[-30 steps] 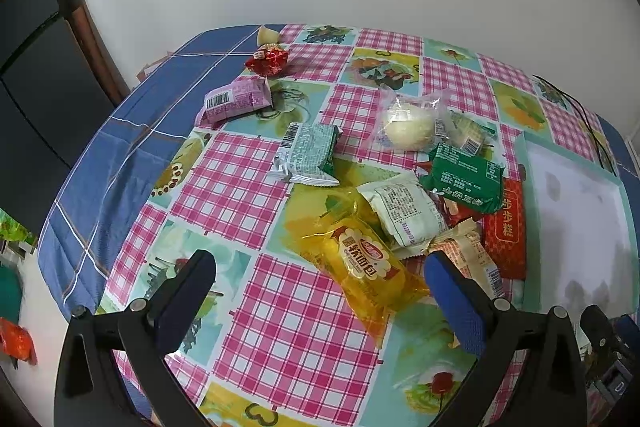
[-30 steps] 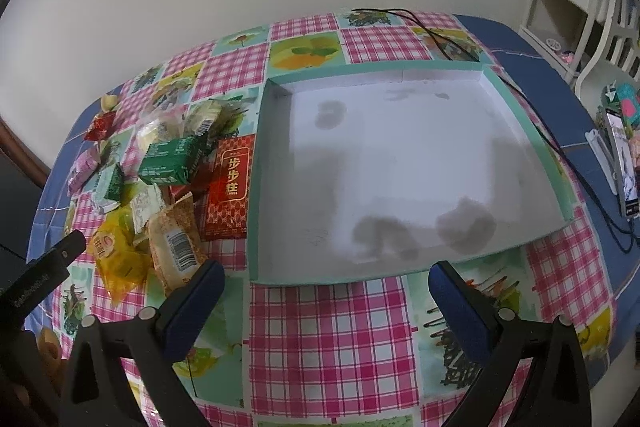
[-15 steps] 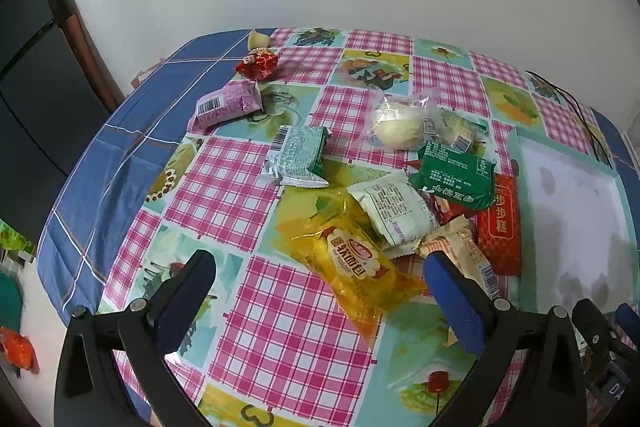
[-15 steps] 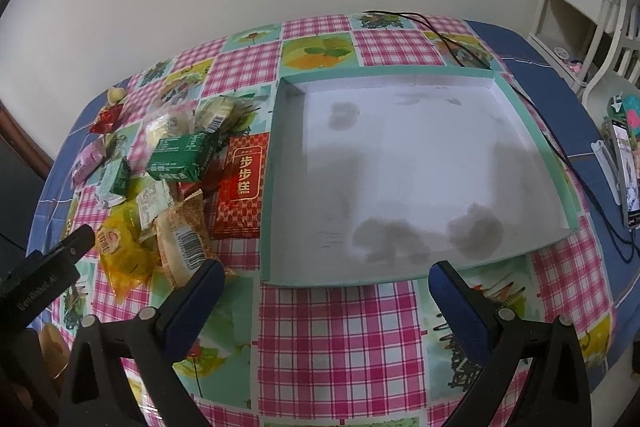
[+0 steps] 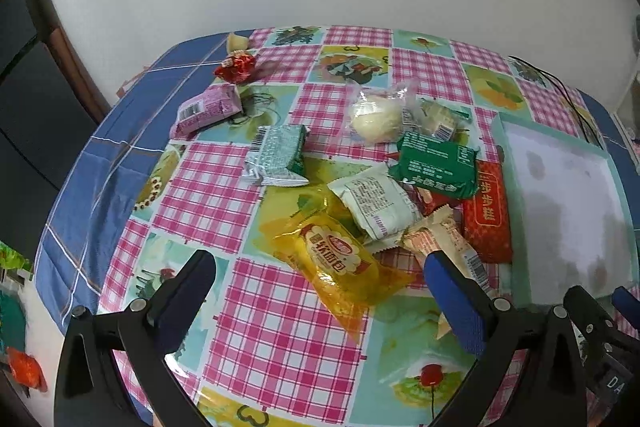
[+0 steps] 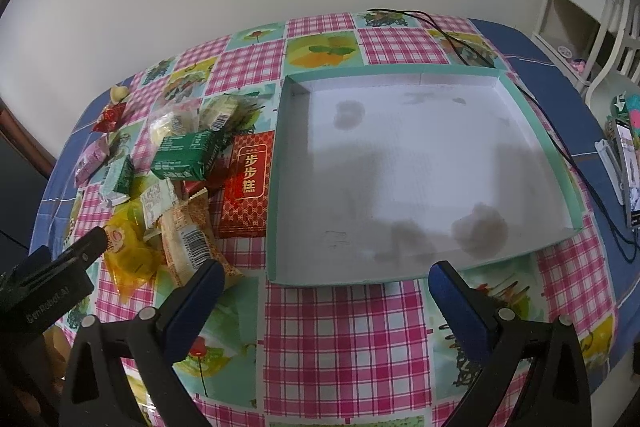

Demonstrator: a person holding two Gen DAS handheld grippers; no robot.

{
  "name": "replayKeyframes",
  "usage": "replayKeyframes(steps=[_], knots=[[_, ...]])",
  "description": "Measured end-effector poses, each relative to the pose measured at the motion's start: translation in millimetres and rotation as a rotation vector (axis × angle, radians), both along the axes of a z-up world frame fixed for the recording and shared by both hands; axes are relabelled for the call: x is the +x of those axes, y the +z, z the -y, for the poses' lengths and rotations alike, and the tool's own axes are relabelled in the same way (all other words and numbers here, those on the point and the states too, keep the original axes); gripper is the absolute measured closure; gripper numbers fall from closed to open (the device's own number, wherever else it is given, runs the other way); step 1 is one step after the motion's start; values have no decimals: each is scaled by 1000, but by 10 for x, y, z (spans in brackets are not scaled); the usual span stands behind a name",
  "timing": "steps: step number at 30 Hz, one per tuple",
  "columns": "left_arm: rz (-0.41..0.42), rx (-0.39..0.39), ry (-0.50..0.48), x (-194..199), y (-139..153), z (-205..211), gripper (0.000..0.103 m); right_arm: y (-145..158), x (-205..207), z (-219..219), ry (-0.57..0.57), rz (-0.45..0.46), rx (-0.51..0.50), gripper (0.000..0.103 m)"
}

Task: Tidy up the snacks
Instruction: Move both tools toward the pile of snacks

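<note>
Both of your grippers are open and hold nothing — the left gripper [image 5: 316,275] hangs with its jaws spread wide over the near part of the checked tablecloth [image 5: 200,187], and the right gripper [image 6: 324,277] hangs the same way just before the near wall of the tray [image 6: 276,187]. From the left side of the table, you see first a purple packet [image 5: 206,111] lying alone near the blue border, and behind it a small red candy [image 5: 234,67] with a pale wrapped sweet [image 5: 236,41] just beyond. To the right comes a silver-green packet [image 5: 276,155], a little apart from the main heap. Then the heap itself: a yellow bread packet [image 5: 336,259] lies nearest to your left gripper, between its two fingers in the left wrist view, and a white packet [image 5: 376,203] touches its far side. A beige packet with a barcode [image 6: 188,239] lies beside them, partly behind the right finger of the left gripper. Farther back, a round bun in a clear bag [image 5: 376,115] sits next to a dark green packet [image 5: 436,163], which rests on the other snacks. A red box with gold characters [image 6: 248,183] lies flat, just beside the left wall of the tray. The tray is white inside with a teal rim, and no snack is in it yet. At the far right, a black cable [image 6: 560,147] runs along the tray's edge.
</note>
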State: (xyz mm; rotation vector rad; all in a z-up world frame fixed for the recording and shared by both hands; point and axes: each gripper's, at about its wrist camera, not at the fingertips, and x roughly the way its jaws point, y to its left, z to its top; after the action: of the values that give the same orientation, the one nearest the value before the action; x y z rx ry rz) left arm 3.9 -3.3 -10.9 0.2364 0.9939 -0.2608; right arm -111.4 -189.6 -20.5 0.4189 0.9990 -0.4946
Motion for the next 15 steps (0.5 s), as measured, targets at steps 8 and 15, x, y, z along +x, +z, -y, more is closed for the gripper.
replayKeyframes(steps=[8, 15], knots=[[-36, -12, 8, 26, -70, -14, 0, -27, 24, -25, 12, -9, 8, 0], [-52, -13, 22, 57, -108, -33, 0, -60, 70, -51, 23, -25, 10, 0]])
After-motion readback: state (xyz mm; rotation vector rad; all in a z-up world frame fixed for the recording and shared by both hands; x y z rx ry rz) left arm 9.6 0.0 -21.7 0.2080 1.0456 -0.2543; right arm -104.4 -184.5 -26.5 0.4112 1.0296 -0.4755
